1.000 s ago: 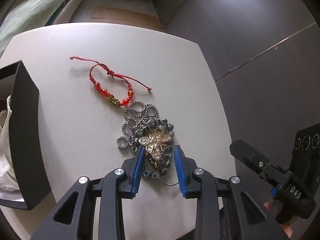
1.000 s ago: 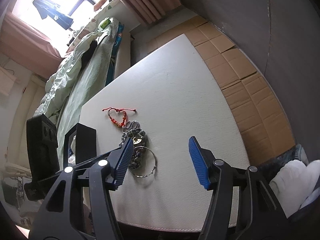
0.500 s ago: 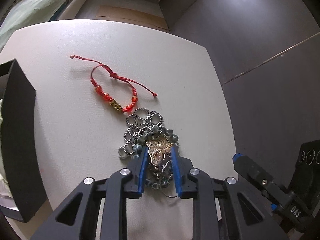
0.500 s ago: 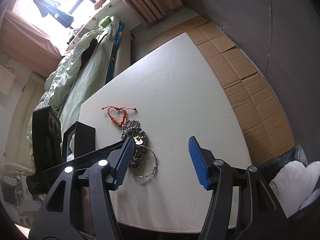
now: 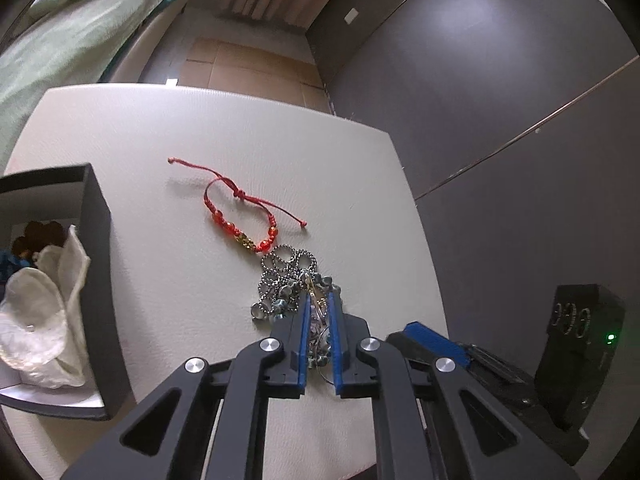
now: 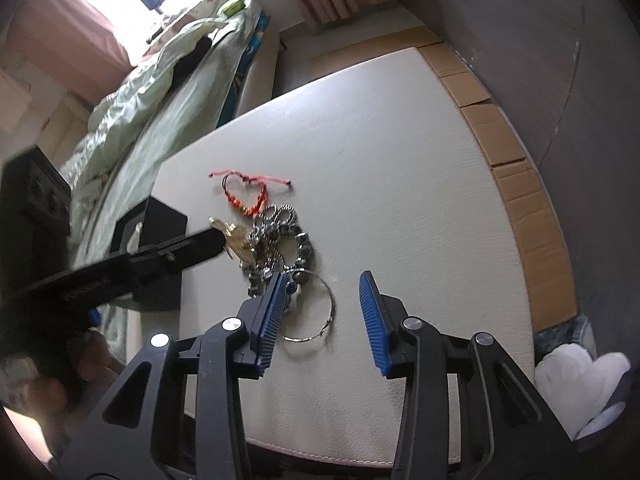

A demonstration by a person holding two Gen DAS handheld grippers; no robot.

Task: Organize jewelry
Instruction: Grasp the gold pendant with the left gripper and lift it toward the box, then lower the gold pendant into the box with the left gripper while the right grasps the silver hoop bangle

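Left wrist view: The left gripper (image 5: 320,308) is seen at lower centre, its blue pads clenched on a gold butterfly pendant (image 5: 316,306), of which only a thin edge shows between them. Just beyond the pads, a pile of grey bead chain (image 5: 286,276) lies on the white table (image 5: 200,128). A red cord bracelet (image 5: 244,220) with red and gold beads lies above the pile, near centre, its lower beads just beside the chain. At the left edge, an open black box (image 5: 96,280) stands on the table, with white cloth (image 5: 44,308) inside. The right gripper (image 5: 436,344) is partly seen at lower right.

Right wrist view: The right gripper (image 6: 322,312) occupies the lower centre. Its jaws are closing, with the pads apart and pressing on nothing; a thin wire hoop (image 6: 316,308) lies on the table (image 6: 400,140) between and just beyond them. The left gripper (image 6: 218,236) enters from the left, blurred, holding the gold butterfly pendant (image 6: 236,240) over the edge of the grey bead chain (image 6: 280,236). The red cord bracelet (image 6: 248,190) lies above the pile. The black box (image 6: 160,224) is seen behind the left gripper. A bed with green bedding (image 6: 160,92) fills the upper left.
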